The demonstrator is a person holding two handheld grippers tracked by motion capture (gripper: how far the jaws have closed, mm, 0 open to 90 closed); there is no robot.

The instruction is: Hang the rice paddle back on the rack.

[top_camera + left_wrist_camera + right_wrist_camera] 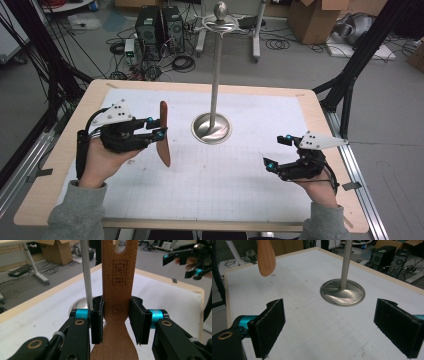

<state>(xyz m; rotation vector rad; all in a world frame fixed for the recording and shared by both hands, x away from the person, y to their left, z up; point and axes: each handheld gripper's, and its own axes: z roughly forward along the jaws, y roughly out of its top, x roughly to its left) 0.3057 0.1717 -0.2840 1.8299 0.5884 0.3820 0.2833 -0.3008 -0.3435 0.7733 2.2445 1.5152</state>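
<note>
Left gripper [116, 318] pinching wooden spatula [117, 290] (stamp legible in left gripper view); right gripper [329, 327] fingers spread.

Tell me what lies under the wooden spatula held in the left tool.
The wooden spatula, clamped in the left tool, hangs above bare white gridded mat; nothing lies beneath it. The metal stand sits apart, to its right. The strip of mat right behind the blade is covered.
</note>
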